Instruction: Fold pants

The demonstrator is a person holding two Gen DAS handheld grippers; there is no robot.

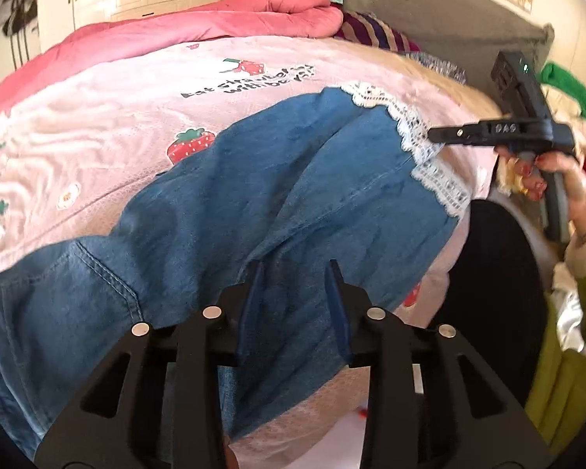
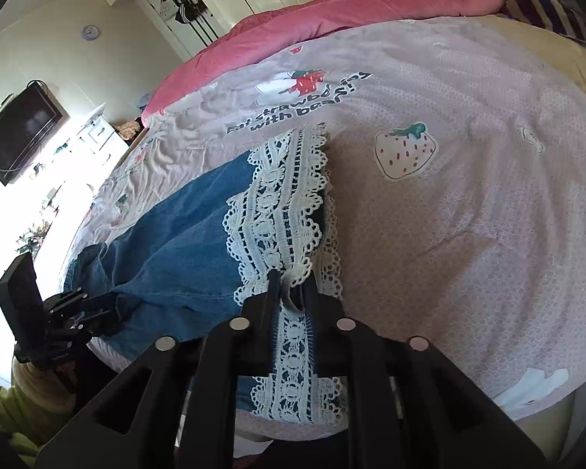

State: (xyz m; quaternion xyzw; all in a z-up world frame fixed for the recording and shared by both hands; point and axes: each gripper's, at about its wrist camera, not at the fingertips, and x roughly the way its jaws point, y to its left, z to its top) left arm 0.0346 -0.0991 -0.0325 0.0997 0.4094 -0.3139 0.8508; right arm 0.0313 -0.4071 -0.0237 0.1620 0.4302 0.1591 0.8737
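The denim pants (image 1: 254, 195) lie spread along the near edge of the bed (image 2: 468, 215), on the pink strawberry-print sheet, their legs running side by side from the waist end on one side to the lace-trimmed cuffs (image 2: 285, 203) on the other. That stretched-out lay looks deliberate: each end is within reach of one hand, so the garment can be doubled over lengthwise.

The right tongs (image 2: 291, 285) have their fingers pressed together on a pinch of the white lace at the nearer cuff, the trim bunched up between them. Holding the hem there gives a firm handle on the leg end, which I judge is meant to be carried across toward the waist.

The left tongs (image 1: 295, 273) hover over the upper part of the pants with the fingers apart and denim showing plainly in the gap. They grip nothing yet; they seem poised to pin or take the cloth so it does not slide when the cuff is lifted.

A rumpled pink quilt (image 1: 215, 19) is heaped along the far edge of the bed, well clear of the denim.
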